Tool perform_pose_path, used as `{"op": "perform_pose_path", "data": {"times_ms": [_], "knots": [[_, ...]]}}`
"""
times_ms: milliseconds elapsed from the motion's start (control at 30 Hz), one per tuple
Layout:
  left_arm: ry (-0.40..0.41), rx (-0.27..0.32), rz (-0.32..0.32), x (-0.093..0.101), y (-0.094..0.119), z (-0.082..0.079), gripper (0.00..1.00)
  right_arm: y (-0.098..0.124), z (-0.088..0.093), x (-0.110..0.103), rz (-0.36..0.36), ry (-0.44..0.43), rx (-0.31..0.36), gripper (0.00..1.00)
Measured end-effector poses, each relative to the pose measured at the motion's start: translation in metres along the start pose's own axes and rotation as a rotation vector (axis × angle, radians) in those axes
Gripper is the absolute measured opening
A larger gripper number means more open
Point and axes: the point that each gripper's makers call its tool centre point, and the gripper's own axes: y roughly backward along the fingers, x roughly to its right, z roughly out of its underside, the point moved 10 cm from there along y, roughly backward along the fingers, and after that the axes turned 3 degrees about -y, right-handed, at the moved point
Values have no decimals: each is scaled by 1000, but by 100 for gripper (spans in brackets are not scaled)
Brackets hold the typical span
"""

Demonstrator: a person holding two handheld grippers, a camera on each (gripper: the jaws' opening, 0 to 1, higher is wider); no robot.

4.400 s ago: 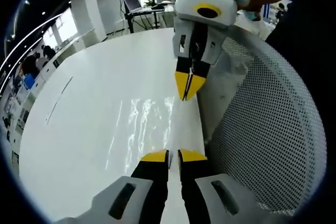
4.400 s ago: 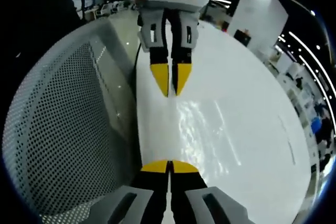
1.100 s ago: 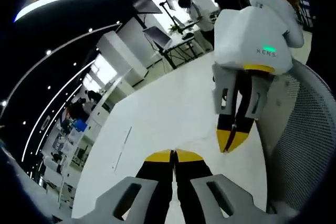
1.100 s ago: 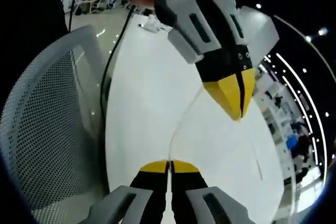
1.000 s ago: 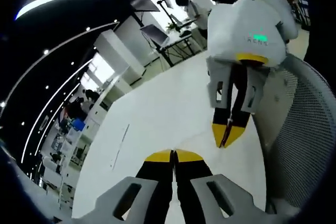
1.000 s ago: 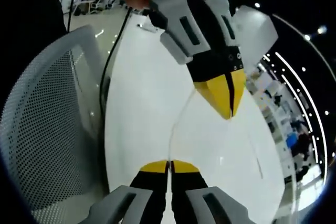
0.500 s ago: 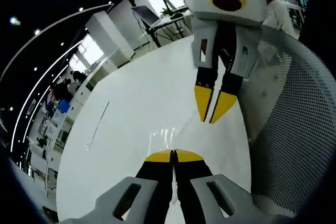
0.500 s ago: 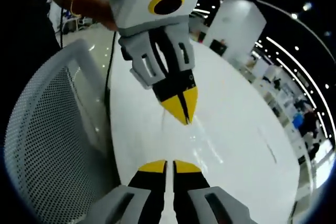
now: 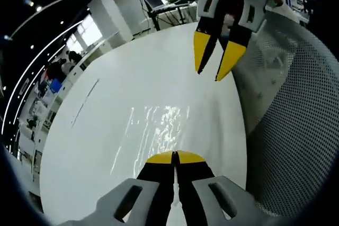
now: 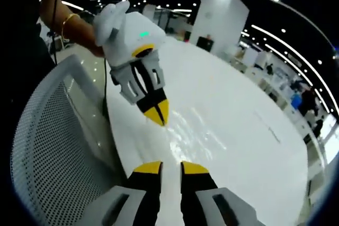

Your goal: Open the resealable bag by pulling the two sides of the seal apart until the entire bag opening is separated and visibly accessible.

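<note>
I see the clear bag (image 9: 159,125) lying flat on the white table (image 9: 106,115), just ahead of my left gripper (image 9: 175,156). This gripper is clenched, its 2 yellow tips pressed together; I cannot tell if they pinch the bag's edge. My right gripper (image 10: 169,168) is released, with a gap between its tips, and it hangs apart from the bag. A white mesh chair (image 10: 53,152) stands beside the table edge. A hand (image 10: 79,30) with a gold bangle holds the left gripper.
</note>
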Motion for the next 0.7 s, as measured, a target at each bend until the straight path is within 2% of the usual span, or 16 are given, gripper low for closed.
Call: {"op": "perform_pose_path", "data": {"times_ms": [200, 367, 533, 700], "knots": [[29, -13, -14, -4, -4, 7, 0, 11, 10, 4, 31, -92, 4, 14], [49, -22, -58, -17, -11, 6, 0, 21, 17, 6, 62, -192, 24, 18], [107, -43, -95, -31, -21, 8, 0, 28, 24, 5, 71, -253, 19, 30], [102, -57, -107, -41, -28, 11, 0, 33, 28, 1, 55, -310, 34, 39]]}}
